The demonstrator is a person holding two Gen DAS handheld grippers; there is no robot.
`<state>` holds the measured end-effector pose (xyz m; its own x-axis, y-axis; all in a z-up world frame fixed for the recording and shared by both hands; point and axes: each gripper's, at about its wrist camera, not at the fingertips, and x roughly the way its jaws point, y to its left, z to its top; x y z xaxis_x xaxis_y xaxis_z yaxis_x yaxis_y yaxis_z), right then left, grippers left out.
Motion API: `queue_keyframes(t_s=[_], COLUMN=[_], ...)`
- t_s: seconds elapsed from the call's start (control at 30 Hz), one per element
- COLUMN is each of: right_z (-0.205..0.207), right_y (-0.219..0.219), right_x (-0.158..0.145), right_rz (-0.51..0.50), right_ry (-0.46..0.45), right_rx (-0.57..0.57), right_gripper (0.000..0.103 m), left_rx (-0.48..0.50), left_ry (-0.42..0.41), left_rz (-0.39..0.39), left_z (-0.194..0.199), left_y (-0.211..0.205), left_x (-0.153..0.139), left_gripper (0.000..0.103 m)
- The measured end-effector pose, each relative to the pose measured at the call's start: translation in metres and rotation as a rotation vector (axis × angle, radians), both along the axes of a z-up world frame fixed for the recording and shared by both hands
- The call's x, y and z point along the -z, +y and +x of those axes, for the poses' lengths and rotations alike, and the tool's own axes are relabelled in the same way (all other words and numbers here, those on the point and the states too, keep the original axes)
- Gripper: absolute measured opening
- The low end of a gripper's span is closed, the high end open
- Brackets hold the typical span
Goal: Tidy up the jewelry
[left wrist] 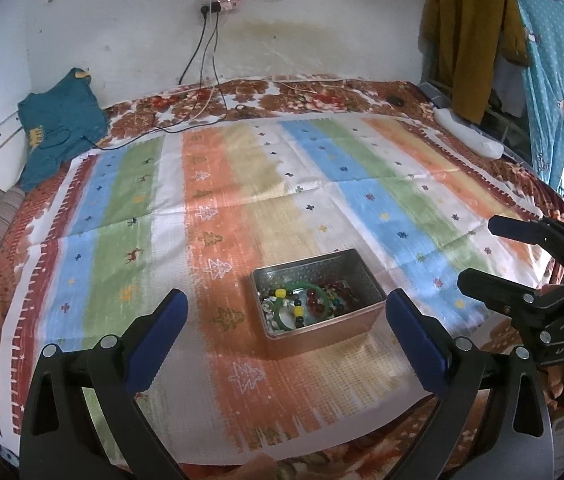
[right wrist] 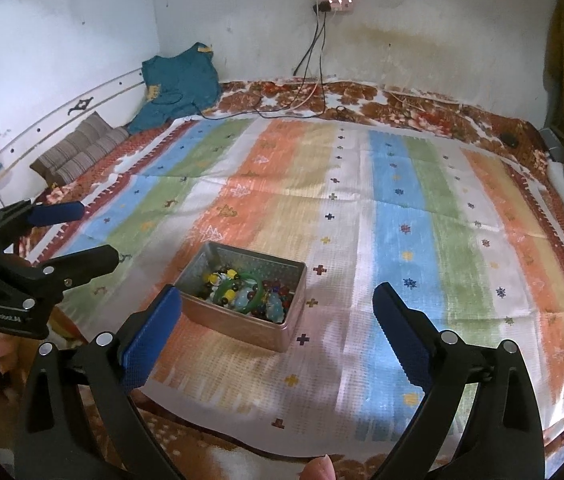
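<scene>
A small metal tin sits on the striped cloth, holding beaded bracelets, a green bangle among them. My left gripper hovers just in front of the tin, jaws wide open and empty. My right gripper stands open too, its left finger close to the tin's near corner, nothing between the pads. In the left wrist view the right gripper shows at the right edge. The left gripper shows at the left of the right wrist view.
The cloth lies over a floral blanket on a bed against a white wall. A teal garment and a striped pillow lie at the far left. Charger cables trail from a wall socket. Clothes hang at the right. A fingertip shows below.
</scene>
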<state>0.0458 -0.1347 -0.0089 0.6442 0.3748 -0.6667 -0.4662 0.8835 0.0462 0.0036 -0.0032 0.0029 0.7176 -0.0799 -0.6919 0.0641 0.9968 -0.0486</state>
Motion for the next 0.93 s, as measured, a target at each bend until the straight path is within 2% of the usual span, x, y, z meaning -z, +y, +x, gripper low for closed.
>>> queue_keyframes(t_s=[0.63, 0.93], right_z=[-0.011, -0.013], right_y=[-0.001, -0.006], right_x=[-0.003, -0.006], right_rz=[-0.006, 0.004], right_ry=[-0.065, -0.082], right_rx=[0.011, 0.022], right_gripper=[0.097, 0.097], left_rx=[0.017, 0.007], left_ry=[-0.055, -0.053], left_rz=[-0.005, -0.005], left_z=[-0.008, -0.007], left_y=[-0.003, -0.001], left_x=[-0.005, -0.005], left_gripper=[0.097, 0.097])
